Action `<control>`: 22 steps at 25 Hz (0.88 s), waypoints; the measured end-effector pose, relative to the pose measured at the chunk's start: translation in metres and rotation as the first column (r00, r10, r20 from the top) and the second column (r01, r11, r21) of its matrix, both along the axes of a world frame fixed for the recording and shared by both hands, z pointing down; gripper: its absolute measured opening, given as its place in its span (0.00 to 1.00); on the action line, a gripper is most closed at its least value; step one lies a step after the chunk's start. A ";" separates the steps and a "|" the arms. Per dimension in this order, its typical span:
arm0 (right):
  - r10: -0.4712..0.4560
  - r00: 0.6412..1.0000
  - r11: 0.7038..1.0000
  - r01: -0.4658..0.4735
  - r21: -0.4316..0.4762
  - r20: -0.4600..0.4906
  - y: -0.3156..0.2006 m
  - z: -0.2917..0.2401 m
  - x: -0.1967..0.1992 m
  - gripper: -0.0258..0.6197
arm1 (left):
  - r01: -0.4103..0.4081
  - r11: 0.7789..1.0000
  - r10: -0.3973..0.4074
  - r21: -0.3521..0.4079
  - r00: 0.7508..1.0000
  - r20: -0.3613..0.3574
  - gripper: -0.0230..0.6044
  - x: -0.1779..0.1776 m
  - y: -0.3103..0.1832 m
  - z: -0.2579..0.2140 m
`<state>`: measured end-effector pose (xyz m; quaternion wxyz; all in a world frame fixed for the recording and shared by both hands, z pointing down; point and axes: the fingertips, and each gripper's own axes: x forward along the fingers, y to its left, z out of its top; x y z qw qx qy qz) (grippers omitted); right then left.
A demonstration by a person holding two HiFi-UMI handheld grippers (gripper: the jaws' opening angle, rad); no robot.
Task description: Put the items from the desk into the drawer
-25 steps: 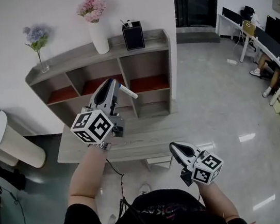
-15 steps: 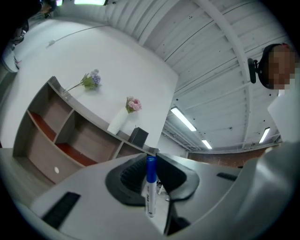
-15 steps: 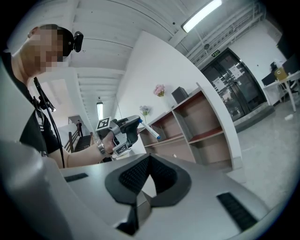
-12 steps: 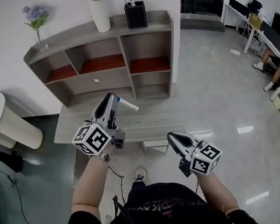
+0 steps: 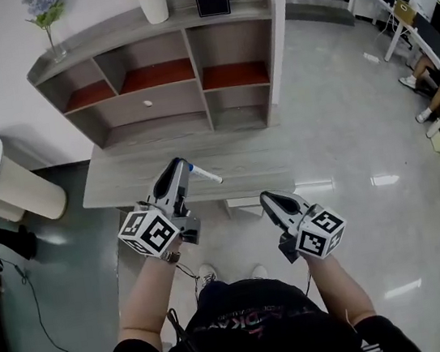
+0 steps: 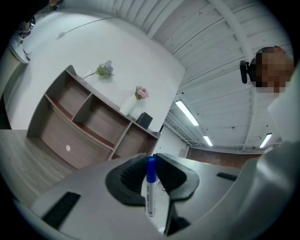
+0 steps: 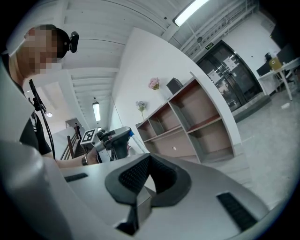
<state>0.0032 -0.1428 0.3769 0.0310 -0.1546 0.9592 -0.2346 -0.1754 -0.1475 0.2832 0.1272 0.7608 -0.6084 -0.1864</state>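
While clamping the marker (image 6: 150,185) crosswise in the left gripper (image 5: 179,167) jaws over the counter (image 5: 124,192) — could pivot or slip out on a quick swing. Right gripper (image 5: 271,202) jaws shut, empty; drawer (image 5: 148,104) looks closed — risks knocking marker against its front.

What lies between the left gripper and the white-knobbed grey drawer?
Head view: only bare grey wooden desktop between the left gripper, clamping a blue-capped white marker, and that drawer.
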 end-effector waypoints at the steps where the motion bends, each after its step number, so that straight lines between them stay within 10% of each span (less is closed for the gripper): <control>1: 0.006 1.000 1.000 -0.006 -0.008 -0.004 0.001 0.003 -0.002 0.06 | -0.005 1.000 0.005 -0.002 1.000 -0.002 0.15 -0.002 0.002 0.004; 22: 0.328 0.943 0.929 -0.332 -0.162 -0.051 0.058 0.083 -0.043 0.06 | -0.318 0.941 0.327 -0.113 0.942 0.078 0.15 -0.028 0.065 0.093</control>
